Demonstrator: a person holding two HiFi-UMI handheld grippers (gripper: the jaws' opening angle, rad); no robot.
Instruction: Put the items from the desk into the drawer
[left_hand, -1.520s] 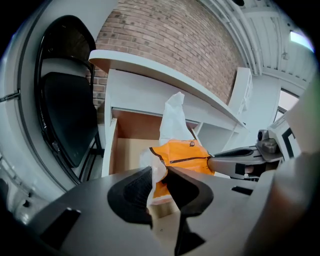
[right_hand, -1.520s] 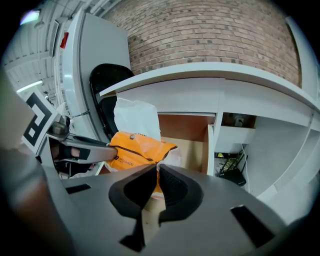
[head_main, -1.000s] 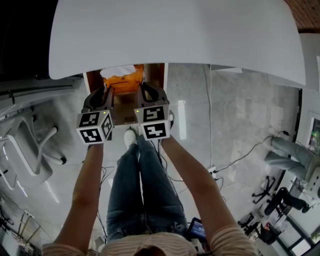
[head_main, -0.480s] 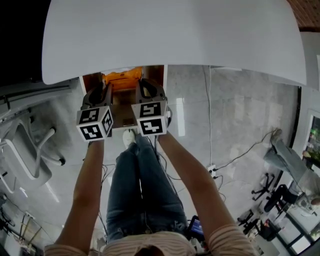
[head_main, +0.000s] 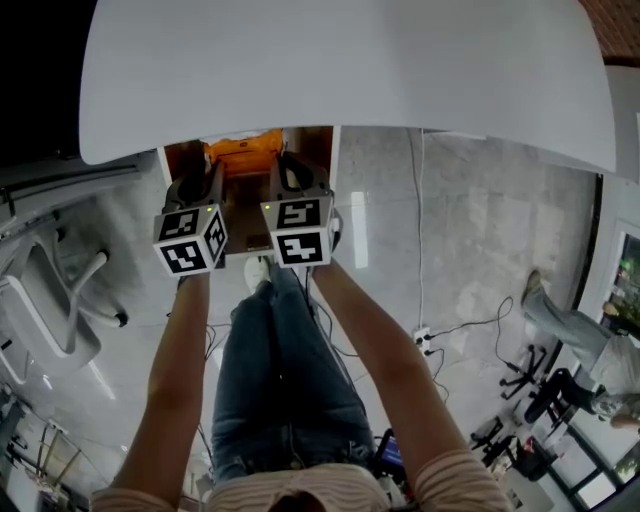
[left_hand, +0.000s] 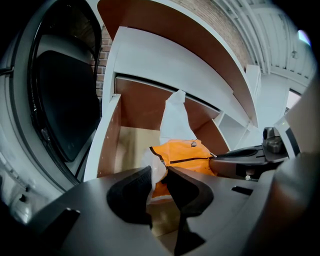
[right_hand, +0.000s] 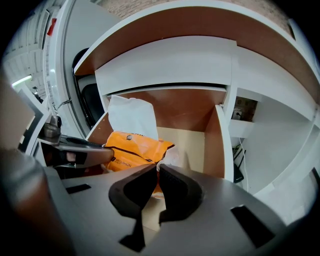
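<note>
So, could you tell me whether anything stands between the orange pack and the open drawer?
Nothing visible does. The left gripper and right gripper pinch the orange pack by its clear wrap over the open drawer; the floor beside it shows nothing on it. The part under the pack is hidden.

Left forearm (head_main: 180, 370) and right forearm (head_main: 375, 365) stretch forward side by side; left tool (left_hand: 159, 171) pinches the left edge of the orange pack (left_hand: 182, 156), jaws slightly parted; right tool (right_hand: 157, 167) nips its right corner, jaws almost closed.

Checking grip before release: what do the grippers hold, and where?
The orange packet: left gripper pinches its clear wrapper at one corner, right gripper at the opposite.
</note>
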